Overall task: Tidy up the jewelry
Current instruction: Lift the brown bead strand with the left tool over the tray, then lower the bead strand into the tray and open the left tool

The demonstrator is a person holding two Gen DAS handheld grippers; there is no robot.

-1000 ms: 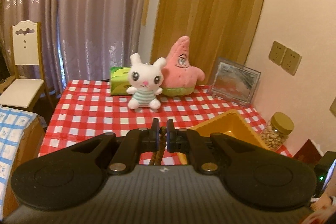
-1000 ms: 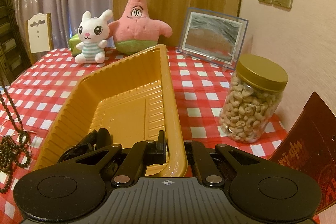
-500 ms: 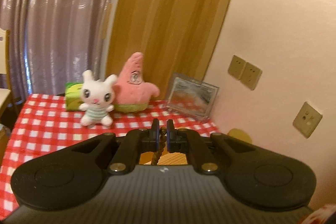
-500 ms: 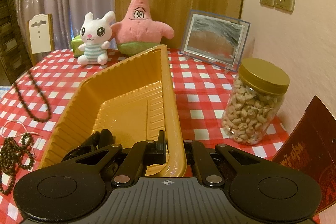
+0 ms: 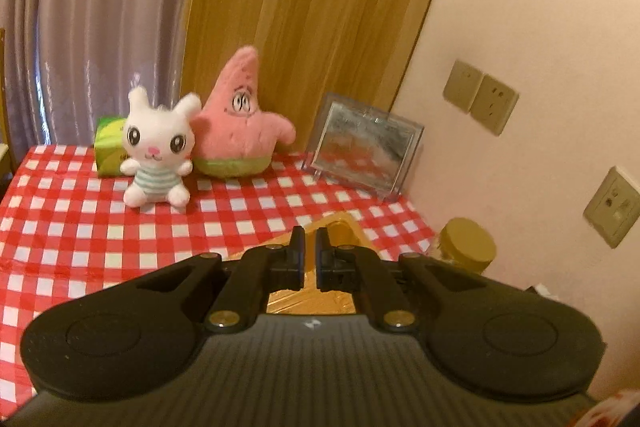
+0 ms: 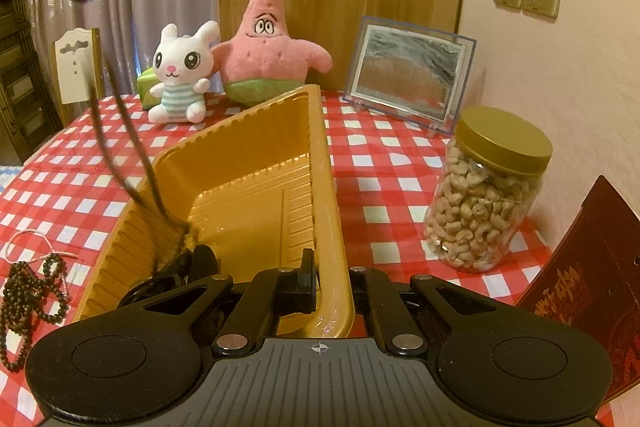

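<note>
Taking the gold tray as my reference and going left to right. Off its left side, a heap of dark bead necklaces lies on the checked tablecloth, close to the tray but not touching it. High above the tray's left edge is my left gripper. Its jaws are pinched nearly together, and a long dark bead strand hangs down from up there. From the right camera the strand is a motion-blurred loop, and its lower end sits inside the tray against the near left wall. The left camera doesn't show the strand at the fingertips, so I can't see the exact pinch point, but it's hanging in the air below that gripper.

Right where the strand lands there's a black clump in the tray's near left corner; can't tell what it is.

My right gripper is clamped on the tray's right wall near the front corner, with one finger inside and one outside.

A cashew jar stands to the right of the tray, well clear of it.
</note>
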